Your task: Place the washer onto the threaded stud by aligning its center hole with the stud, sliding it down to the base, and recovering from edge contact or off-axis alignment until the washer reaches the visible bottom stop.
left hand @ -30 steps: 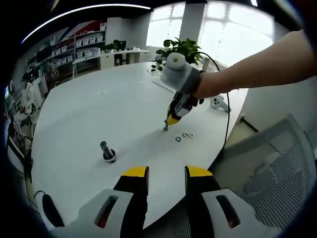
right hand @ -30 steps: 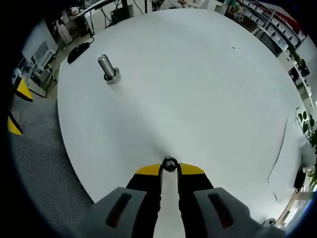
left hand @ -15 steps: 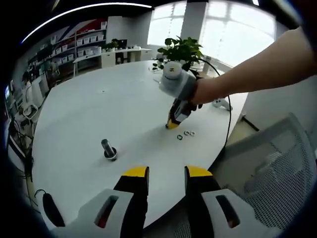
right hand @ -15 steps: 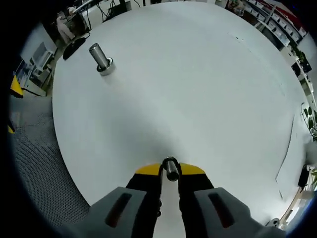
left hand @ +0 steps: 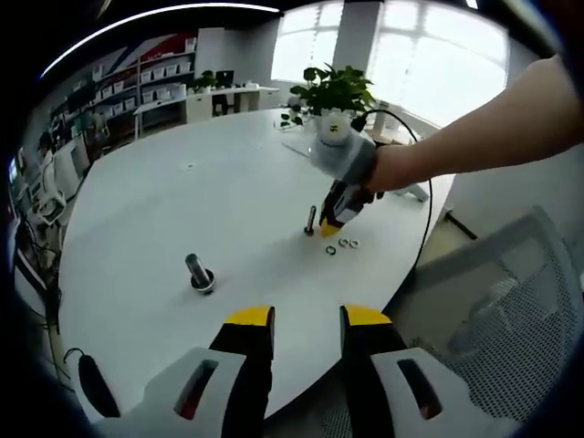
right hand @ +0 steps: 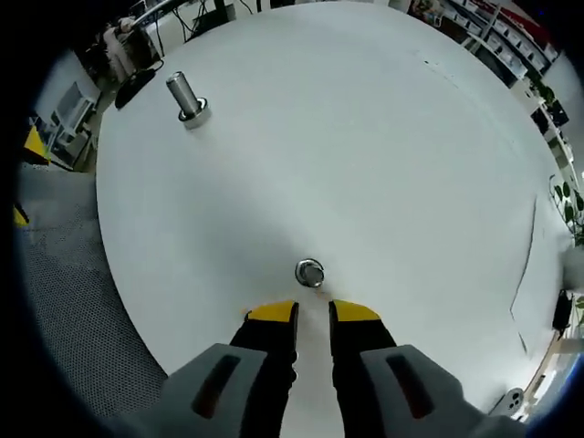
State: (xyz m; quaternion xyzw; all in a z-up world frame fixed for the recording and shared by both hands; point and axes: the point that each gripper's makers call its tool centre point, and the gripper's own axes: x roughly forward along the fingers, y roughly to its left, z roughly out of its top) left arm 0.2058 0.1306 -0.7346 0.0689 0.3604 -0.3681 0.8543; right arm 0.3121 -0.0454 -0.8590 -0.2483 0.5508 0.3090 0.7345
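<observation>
A metal threaded stud [left hand: 311, 220] stands upright on the white table [left hand: 173, 192], just ahead of my right gripper [left hand: 330, 226], which a hand holds. In the right gripper view this stud [right hand: 309, 273] is seen end-on, just beyond my right gripper [right hand: 313, 314]; its jaws are open with nothing between them. A second stud [left hand: 196, 272] with a round base stands further left, also seen as the far stud [right hand: 187, 96]. Three small washers [left hand: 342, 245] lie on the table near the right gripper. My left gripper [left hand: 307, 321] hovers open near the table's edge.
A mesh chair [left hand: 511, 310] stands at the right, off the table. A potted plant [left hand: 333, 89] and a sheet of paper [left hand: 301, 151] are at the table's far side. A black object [left hand: 91, 388] lies near the left edge. Shelves line the far wall.
My right gripper has let go of the stud it was holding and drawn back a little; that stud now stands by itself on the table. The left gripper has stayed put.
</observation>
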